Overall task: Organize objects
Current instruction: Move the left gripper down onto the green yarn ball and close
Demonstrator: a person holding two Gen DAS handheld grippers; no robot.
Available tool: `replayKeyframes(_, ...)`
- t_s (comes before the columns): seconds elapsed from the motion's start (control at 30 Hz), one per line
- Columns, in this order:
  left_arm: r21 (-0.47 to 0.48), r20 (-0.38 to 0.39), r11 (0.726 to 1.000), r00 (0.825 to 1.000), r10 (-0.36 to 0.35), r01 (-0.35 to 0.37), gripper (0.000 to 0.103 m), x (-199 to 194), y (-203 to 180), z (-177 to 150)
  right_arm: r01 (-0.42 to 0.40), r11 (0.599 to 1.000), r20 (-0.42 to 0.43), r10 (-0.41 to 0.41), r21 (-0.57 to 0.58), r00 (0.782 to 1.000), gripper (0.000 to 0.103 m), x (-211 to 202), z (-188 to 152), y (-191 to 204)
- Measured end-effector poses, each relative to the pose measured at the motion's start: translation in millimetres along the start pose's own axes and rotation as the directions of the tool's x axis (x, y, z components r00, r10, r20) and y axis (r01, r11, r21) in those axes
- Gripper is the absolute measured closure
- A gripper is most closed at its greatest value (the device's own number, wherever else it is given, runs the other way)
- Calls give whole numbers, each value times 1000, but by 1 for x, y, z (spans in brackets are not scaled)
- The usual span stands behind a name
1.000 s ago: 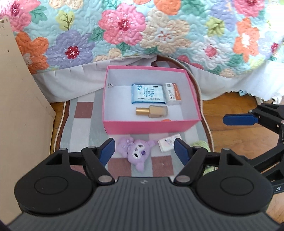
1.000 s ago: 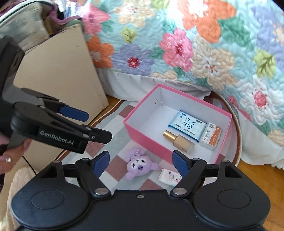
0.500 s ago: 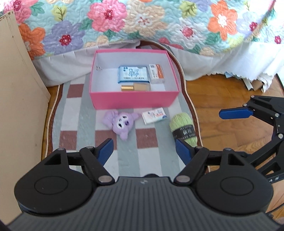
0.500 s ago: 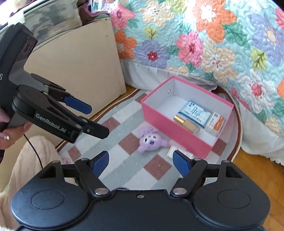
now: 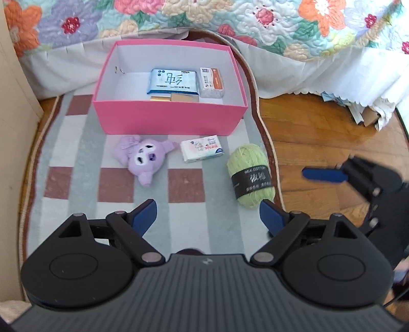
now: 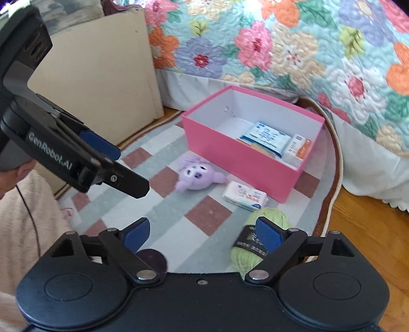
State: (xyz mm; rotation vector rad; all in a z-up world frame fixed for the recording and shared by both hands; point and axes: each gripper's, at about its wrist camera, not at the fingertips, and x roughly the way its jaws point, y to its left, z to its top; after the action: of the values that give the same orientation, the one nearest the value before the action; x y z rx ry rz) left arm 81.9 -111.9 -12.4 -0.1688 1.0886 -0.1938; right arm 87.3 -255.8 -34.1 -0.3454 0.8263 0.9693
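Left wrist view: the left gripper (image 5: 207, 214) hangs over the checked rug (image 5: 76, 143), pointing steeply downward. Its jaws are opening, with nothing between them but bare rug. The pink box (image 5: 168, 120) sits at 12 o'clock from the gripper, against the floral bedspread (image 5: 230, 23). Inside it lie a blue tissue pack (image 5: 173, 81), an orange-and-white carton (image 5: 212, 82) just beside it at 3 o'clock, and a gold bottle (image 5: 176, 97) mostly hidden behind the near wall. These items appear already sorted.

Three items remain on the rug, outside the box:
- purple plush toy (image 5: 143, 157), at 11 o'clock from the left gripper;
- white tissue pack (image 5: 202, 152), at 12 o'clock, just short of the box wall;
- green yarn ball (image 5: 251, 176), at 1 o'clock, near the rug's edge.

Right wrist view: the right gripper (image 6: 202, 233) also has its jaws opening and grips nothing. The yarn ball (image 6: 268, 217) lies behind its right finger (image 6: 267, 233), partly covered by it, not between the pads; whether they touch cannot be told. The plush toy (image 6: 198, 176) and white pack (image 6: 245, 195) lie at 12 o'clock.

Judgement: spread jaws on a downward tilt suit a top-down pick. The right gripper is nearest the yarn, the left nearer the plush toy, so each probably serves its own side. The yarn is soft and round; a grip across its banded middle should keep it from rolling off the rug edge.
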Motion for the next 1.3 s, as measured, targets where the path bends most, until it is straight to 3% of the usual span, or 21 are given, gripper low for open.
replayKeyframes(0.2,-24,-5,999,999,-34,33,15,37,-6,4,42,999,13,-42,-8,999,11,27,-23,-13)
replayKeyframes(0.4,-89,-9,990,994,-108,106,15,84,-7,9,147,988,54,-145,-41,988,11,55,-49,-29)
replayKeyframes(0.7,-148,-23,973,983,-182,176,15,149,-12,12,125,983,48,-133,131,990,11,89,-67,-62)
replayKeyframes(0.83,-164,-86,969,976,-198,183,15,174,-15,12,101,976,40,-111,194,993,11,102,-74,-71)
replayKeyframes(0.97,-189,-54,958,972,-230,217,15,184,-13,5,38,925,35,-56,379,998,11,112,-79,-87)
replayKeyframes(1.07,-220,-46,939,959,-280,264,23,189,-6,-3,13,894,60,-44,448,997,11,113,-83,-95)
replayKeyframes(1.1,-222,-45,933,953,-299,283,29,190,-5,-5,9,888,62,-42,459,997,11,114,-84,-97)
replayKeyframes(1.2,-284,-19,891,927,-374,354,42,194,3,-12,23,881,49,-52,472,997,18,119,-92,-100)
replayKeyframes(1.3,-282,-17,892,928,-371,352,44,193,0,-17,1,894,56,-29,448,998,28,118,-97,-97)
